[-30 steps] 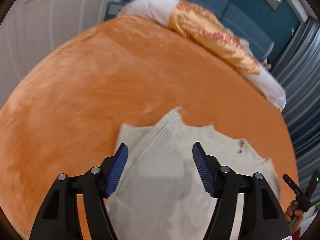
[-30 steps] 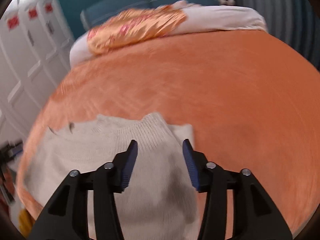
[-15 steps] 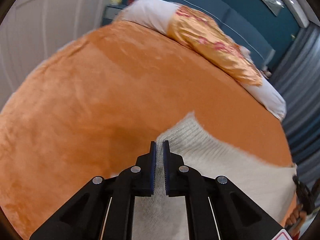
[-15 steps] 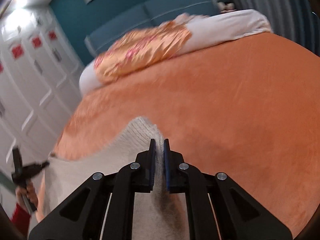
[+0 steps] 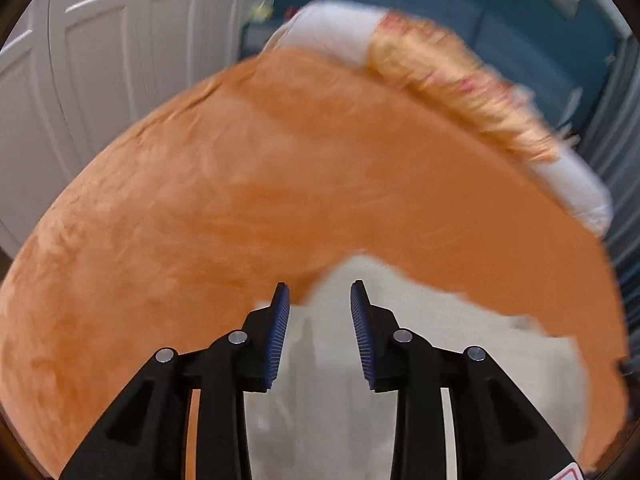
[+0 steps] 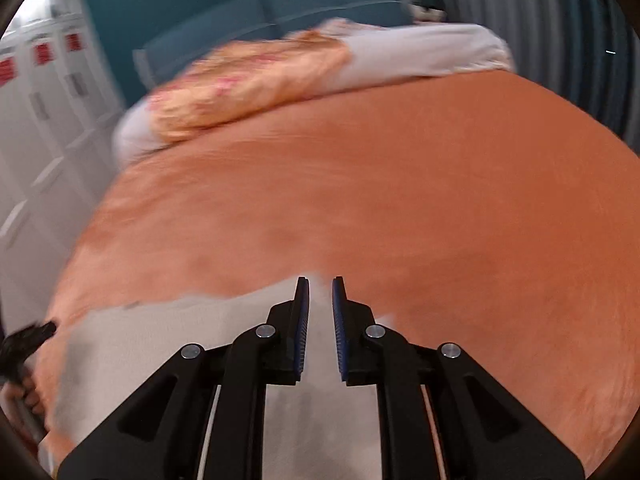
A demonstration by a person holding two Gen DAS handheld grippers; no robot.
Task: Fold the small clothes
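A cream knitted garment [image 5: 420, 360] lies flat on the orange plush bedspread [image 5: 240, 200] of a bed, near its closer edge. The left gripper [image 5: 316, 300] hangs just above the garment's pointed upper corner; its blue-padded fingers [image 5: 280, 320] stand apart and have just been opening, with knit seen under the gap but nothing pressed between them. The right gripper [image 6: 320, 296] hangs over the garment's other side [image 6: 160, 340]; its fingers [image 6: 301, 320] show a narrow gap, having just opened a little, and clamp nothing. At the head of the bed a white pillow [image 6: 420, 56] lies partly under an orange-gold patterned cloth [image 6: 248, 84]. White panelled wardrobe doors [image 6: 48, 92] carry red labels [image 6: 43, 53], too blurred to read.
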